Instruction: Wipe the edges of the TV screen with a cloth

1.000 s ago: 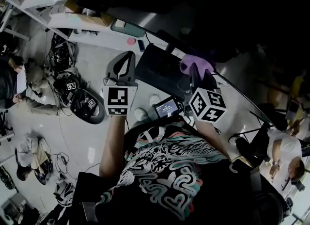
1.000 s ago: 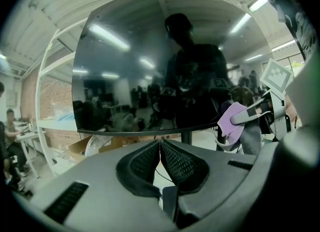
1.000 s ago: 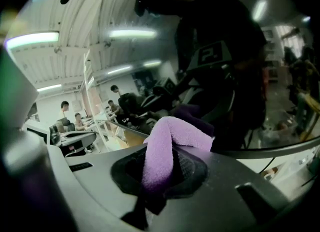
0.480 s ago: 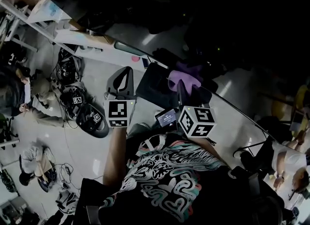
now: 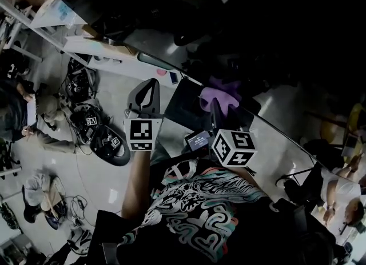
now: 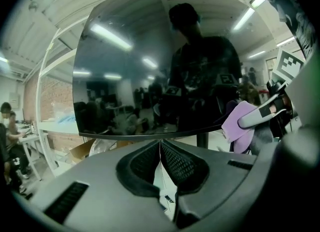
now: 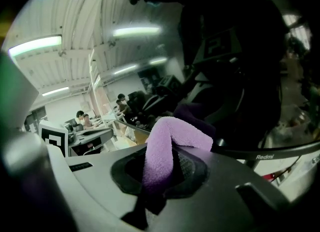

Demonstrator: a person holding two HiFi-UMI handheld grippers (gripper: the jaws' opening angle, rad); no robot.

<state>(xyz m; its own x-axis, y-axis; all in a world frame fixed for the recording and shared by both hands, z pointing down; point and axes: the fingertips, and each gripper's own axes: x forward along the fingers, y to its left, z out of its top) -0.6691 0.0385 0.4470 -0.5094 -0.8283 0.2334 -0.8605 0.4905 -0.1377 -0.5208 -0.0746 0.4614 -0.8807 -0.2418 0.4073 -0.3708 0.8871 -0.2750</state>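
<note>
The TV screen (image 6: 145, 66) is a dark glossy panel that mirrors a person and ceiling lights. Its thin bottom edge (image 6: 150, 135) runs just above my left gripper (image 6: 160, 145), which is shut with nothing in it and is apart from the screen. A purple cloth (image 7: 167, 143) is pinched in my right gripper (image 7: 160, 165). Its folded top lies against the screen just above the lower bezel (image 7: 265, 153). In the head view the left gripper (image 5: 147, 87) and the right gripper (image 5: 220, 108) with the cloth (image 5: 220, 93) point up at the dark screen (image 5: 257, 41).
A small lit device (image 5: 197, 139) sits between the two arms. Cables and gear (image 5: 97, 132) litter the floor at the left, with people seated nearby (image 5: 23, 115). A white shelf (image 5: 103, 49) runs at the upper left. A cardboard box (image 6: 80, 148) lies under the TV.
The head view has shifted slightly. My right gripper with the cloth has drawn a little closer to the left gripper. In the last half second almost nothing moves.
</note>
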